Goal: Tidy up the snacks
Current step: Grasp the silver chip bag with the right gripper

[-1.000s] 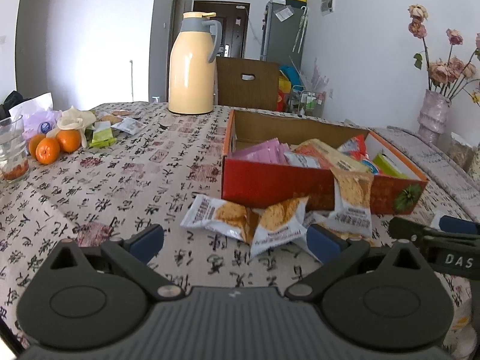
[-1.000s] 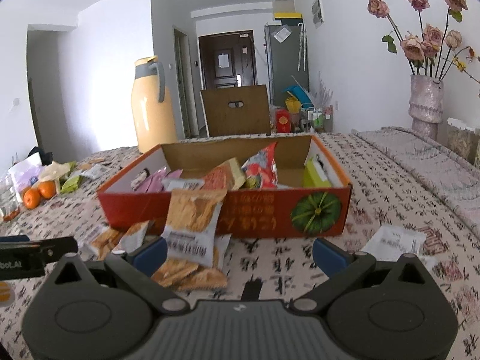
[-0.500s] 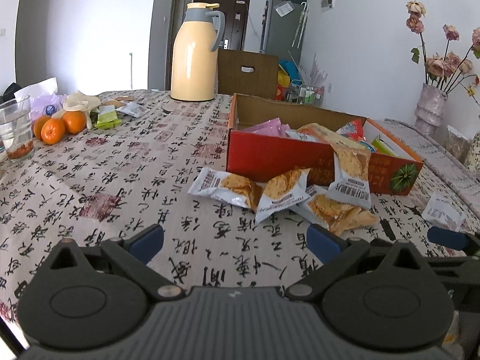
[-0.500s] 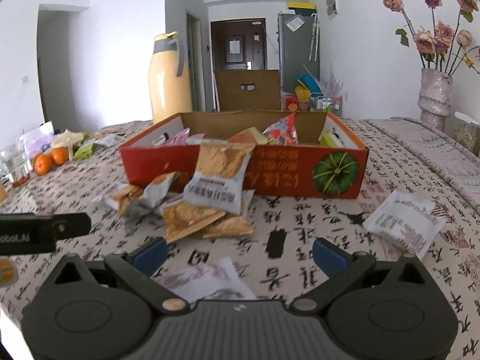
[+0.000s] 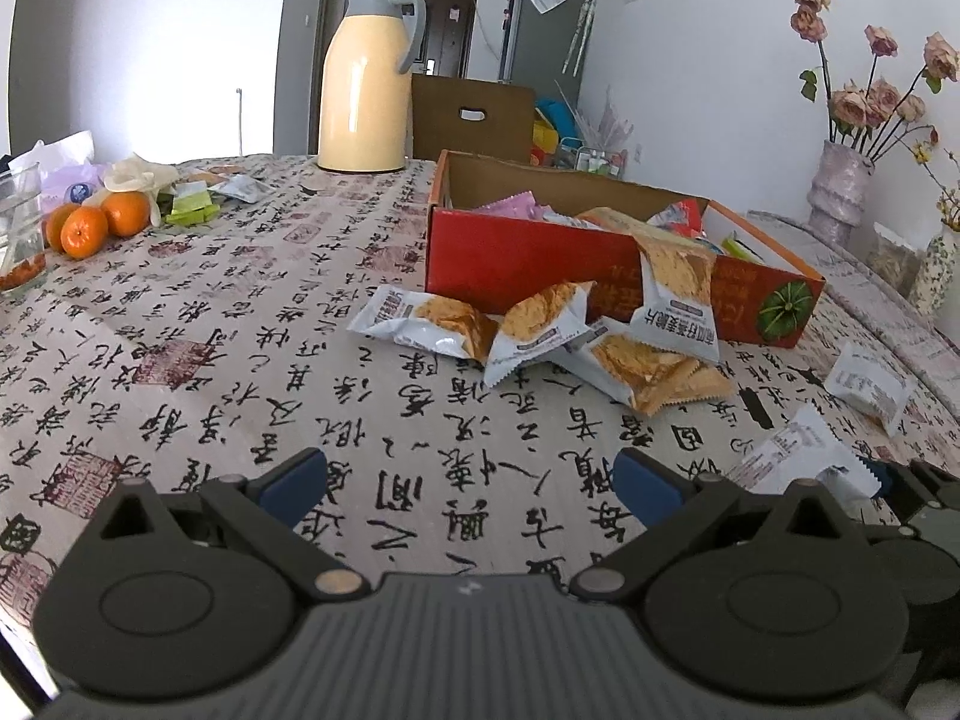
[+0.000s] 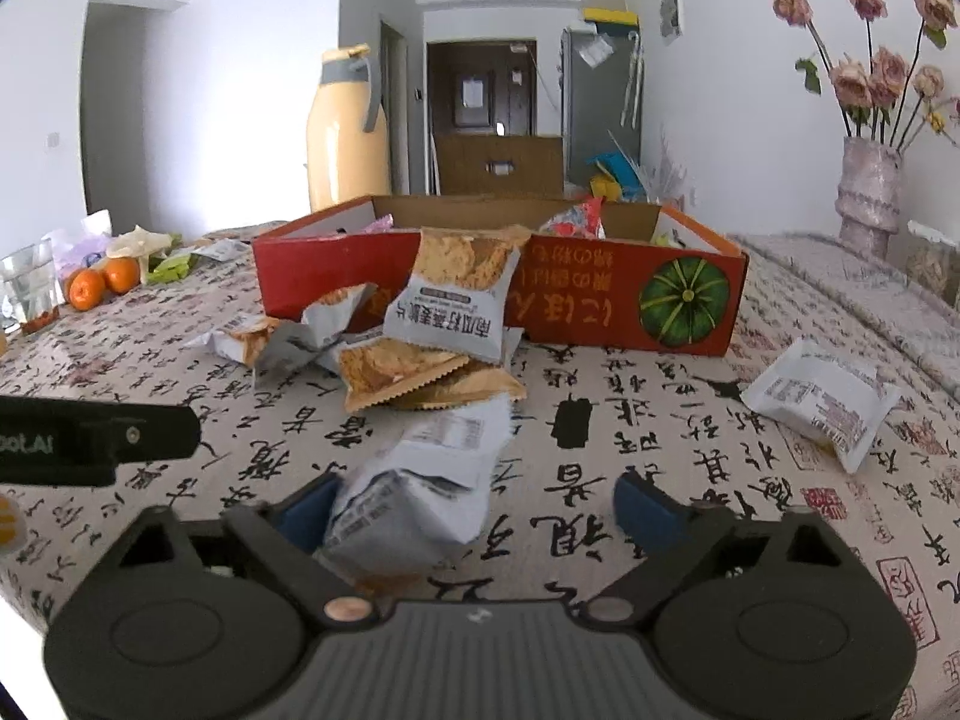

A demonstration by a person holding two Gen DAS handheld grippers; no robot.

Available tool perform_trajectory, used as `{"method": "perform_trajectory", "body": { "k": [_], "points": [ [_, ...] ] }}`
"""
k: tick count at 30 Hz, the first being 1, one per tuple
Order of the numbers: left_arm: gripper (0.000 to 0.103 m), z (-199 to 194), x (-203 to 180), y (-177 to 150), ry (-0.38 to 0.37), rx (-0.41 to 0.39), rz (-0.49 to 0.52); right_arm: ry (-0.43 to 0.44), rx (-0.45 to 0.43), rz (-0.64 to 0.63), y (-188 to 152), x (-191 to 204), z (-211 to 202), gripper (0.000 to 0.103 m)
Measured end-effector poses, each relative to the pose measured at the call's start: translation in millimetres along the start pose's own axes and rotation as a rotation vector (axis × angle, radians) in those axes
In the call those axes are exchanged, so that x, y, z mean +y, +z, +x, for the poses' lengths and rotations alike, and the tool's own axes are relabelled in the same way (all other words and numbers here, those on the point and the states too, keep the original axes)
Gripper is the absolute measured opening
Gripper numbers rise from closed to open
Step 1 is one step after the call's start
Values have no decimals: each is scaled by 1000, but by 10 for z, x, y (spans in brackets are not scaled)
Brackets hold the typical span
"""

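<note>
Left gripper [image 5: 471, 483] hangs low over bare tablecloth [image 5: 180, 312] with its jaws spread and nothing between them, seemingly waiting its turn while the other hand works; right gripper [image 6: 477, 507] stands over a grey-white snack packet [image 6: 420, 480] lying flat near the table edge, its jaws having just been closing, the packet between them, touching the left pad but clear of the right, so not yet gripped; beyond it a heap of cracker packets [image 6: 420, 336] sits spilled against the front wall of the red box [image 6: 600, 300], one leaning upright on that wall, likely because it slid out over the rim; farther right one more white packet [image 6: 822, 402] lies well apart; I judge all these belong in the box, whose contents are mostly hidden behind its front wall; print on the near packet is too crumpled to read.
</note>
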State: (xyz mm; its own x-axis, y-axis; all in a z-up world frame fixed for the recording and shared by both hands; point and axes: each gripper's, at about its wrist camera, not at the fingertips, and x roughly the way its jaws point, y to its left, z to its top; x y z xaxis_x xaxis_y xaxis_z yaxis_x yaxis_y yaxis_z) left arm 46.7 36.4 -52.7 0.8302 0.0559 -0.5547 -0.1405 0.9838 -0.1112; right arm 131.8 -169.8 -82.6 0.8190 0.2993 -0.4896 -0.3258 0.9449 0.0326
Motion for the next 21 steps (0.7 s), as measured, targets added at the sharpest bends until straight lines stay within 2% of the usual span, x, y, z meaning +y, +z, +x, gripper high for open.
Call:
{"method": "perform_trajectory", "body": {
  "k": [1, 2, 5, 7, 8, 21],
  "points": [
    [103, 2, -2, -1, -1, 0, 0, 6, -7, -1, -6, -3, -8, 86],
    [103, 3, -7, -2, -2, 1, 0, 6, -15, -1, -9, -7, -19, 79],
    [103, 15, -29, -13, -7, 5, 5, 17, -30, 3, 1, -28, -36, 47],
    [103, 19, -42, -20, -10, 7, 8, 24, -35, 6, 8, -42, -40, 40],
    [103, 18, -47, -22, -12, 7, 10, 28, -37, 7, 6, -48, -41, 33],
    [103, 21, -28, 176, -2, -4, 8, 27, -93, 7, 96, -119, -154, 27]
  ]
}}
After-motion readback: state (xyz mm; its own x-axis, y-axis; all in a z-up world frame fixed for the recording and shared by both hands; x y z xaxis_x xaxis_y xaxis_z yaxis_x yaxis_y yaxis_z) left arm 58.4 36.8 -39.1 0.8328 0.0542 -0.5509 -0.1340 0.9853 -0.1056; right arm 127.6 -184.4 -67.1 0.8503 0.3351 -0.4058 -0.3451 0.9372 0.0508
